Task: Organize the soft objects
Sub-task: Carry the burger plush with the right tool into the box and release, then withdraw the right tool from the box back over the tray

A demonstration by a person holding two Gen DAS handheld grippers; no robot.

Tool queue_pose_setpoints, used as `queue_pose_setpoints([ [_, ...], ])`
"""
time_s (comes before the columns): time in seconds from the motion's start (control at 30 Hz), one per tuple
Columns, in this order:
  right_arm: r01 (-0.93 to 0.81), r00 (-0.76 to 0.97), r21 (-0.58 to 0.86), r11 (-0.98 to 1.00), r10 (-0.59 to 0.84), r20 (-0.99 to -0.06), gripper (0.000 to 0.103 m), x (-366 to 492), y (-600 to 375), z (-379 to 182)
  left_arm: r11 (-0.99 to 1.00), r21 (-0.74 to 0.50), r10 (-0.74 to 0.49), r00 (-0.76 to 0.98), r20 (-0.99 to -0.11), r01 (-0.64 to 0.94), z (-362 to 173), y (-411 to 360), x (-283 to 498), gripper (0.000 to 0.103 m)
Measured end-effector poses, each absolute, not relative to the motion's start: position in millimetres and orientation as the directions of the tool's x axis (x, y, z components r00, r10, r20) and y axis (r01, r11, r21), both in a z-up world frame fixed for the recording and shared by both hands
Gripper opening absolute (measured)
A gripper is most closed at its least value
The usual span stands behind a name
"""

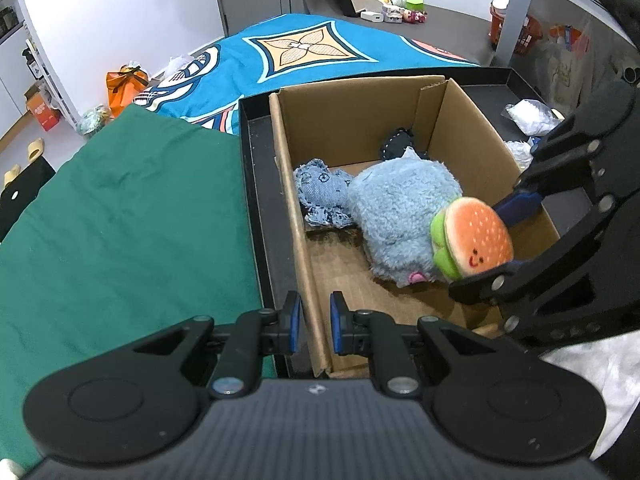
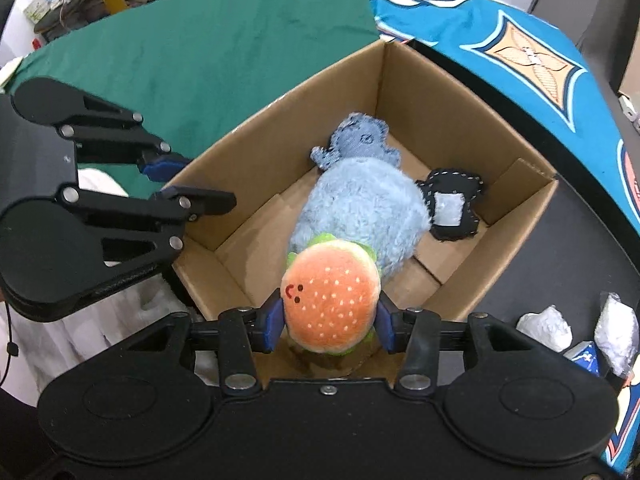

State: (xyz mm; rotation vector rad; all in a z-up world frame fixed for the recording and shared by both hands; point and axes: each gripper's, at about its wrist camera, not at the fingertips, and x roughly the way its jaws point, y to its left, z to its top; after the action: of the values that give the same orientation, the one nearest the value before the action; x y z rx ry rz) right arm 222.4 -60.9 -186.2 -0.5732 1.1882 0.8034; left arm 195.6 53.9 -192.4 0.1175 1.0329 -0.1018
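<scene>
Green cloth [image 1: 120, 220] borders the cardboard box [image 1: 452, 128]. Right gripper [image 2: 329, 318] pinches the burger plush [image 2: 330, 284] above the box's near corner. Left gripper [image 1: 316, 322] straddles the box edge, fingers slightly apart.

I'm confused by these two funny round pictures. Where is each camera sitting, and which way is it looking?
Left wrist: on the left gripper, looking along its fingers astride the cardboard box wall; right gripper enters from the right.
Right wrist: on the right gripper, looking down into the box past the burger plush it clamps; left gripper shows.
Shared: box, burger, fluffy blue plush.
</scene>
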Motion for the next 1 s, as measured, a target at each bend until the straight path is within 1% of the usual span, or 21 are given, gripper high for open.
queue_pose_setpoints([
  [0.2,-0.8,0.158,0.008,0.6,0.223,-0.962,0.048,226.8,-52.8,-192.8,0.99,0.043,-0.033,0.512,-0.859,0.135,-191.4,54.6,194.9,0.015],
  [0.27,-0.797,0.16,0.004,0.604,0.219,-0.962,0.05,228.1,-51.2,-193.4,0.99,0.04,-0.034,0.512,-0.858,0.133,-191.3,54.8,194.7,0.015],
  [0.4,-0.788,0.166,-0.003,0.615,0.208,-0.964,0.058,230.8,-50.7,-194.0,0.99,0.037,-0.038,0.511,-0.858,0.135,-191.6,53.2,195.5,0.015],
  [0.43,-0.789,0.167,-0.002,0.615,0.211,-0.963,0.058,230.4,-51.2,-193.4,0.99,0.042,-0.033,0.512,-0.858,0.134,-192.0,53.8,195.4,0.015],
  [0.93,-0.769,0.18,0.042,0.638,0.278,-0.944,0.058,220.8,-71.6,-174.1,0.99,0.076,0.008,0.495,-0.869,0.118,-194.6,47.3,199.7,0.014],
  [1.0,-0.76,0.186,0.05,0.648,0.29,-0.939,0.06,220.3,-76.0,-169.5,0.991,0.078,0.012,0.492,-0.871,0.113,-194.0,47.4,200.2,0.014],
])
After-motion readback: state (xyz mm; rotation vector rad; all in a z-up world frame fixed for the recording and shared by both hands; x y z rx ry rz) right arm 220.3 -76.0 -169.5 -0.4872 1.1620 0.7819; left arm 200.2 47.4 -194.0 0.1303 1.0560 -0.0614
